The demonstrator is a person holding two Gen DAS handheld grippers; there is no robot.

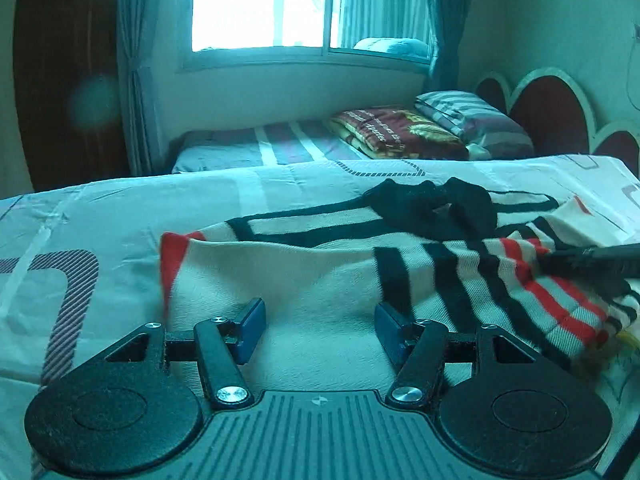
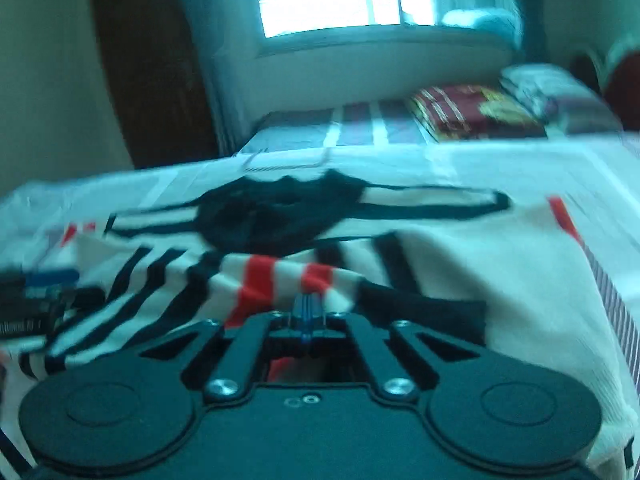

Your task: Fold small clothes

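Sweater (image 1: pixel 320 276) lies crosswise, collar toward window

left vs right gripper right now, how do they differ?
Left gripper has its jaws wide apart above the cream part of the striped garment, pinching nothing; right gripper is shut on a red-and-black striped fold. Both have blue pads and point over the bed.

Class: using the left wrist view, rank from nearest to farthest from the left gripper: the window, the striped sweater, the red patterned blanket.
1. Striped sweater, directly under the open left gripper.
2. Red patterned blanket, on the far bed, right of centre.
3. Window, on the back wall.
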